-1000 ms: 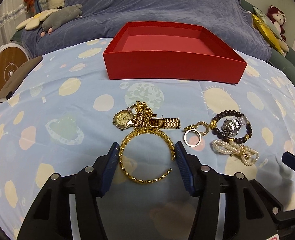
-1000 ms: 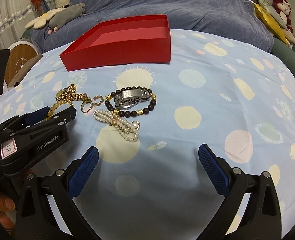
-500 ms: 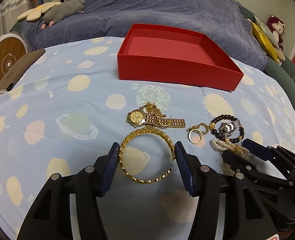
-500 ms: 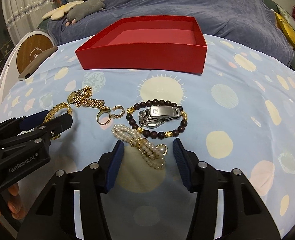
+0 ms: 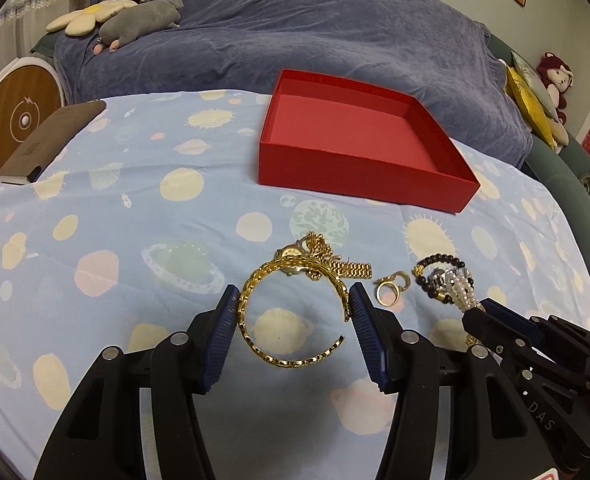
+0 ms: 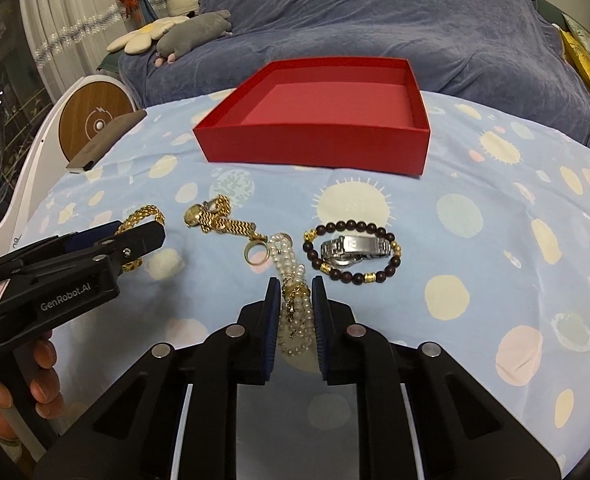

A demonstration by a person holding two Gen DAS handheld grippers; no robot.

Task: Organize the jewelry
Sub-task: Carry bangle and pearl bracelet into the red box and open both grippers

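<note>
My left gripper (image 5: 293, 294) is shut on a gold chain bangle (image 5: 291, 312) and holds it off the blue patterned cloth (image 5: 135, 240). My right gripper (image 6: 295, 282) is shut on a pearl bracelet (image 6: 291, 276), lifted a little. An empty red box (image 5: 359, 136) stands behind; it also shows in the right wrist view (image 6: 323, 116). On the cloth lie a gold watch (image 6: 219, 220), a gold ring (image 6: 256, 255), and a dark bead bracelet (image 6: 351, 250) around a silver watch (image 6: 355, 248).
A dark phone-like slab (image 5: 51, 140) lies at the cloth's left edge beside a round wooden-faced device (image 5: 19, 120). A blue-covered bed with plush toys (image 5: 135, 20) rises behind the box. The left gripper's body (image 6: 67, 276) shows at the right wrist view's left.
The right gripper closed from wide open onto the pearl bracelet and raised it. The left gripper lifted the gold bangle up from the cloth, towards the gold watch.
</note>
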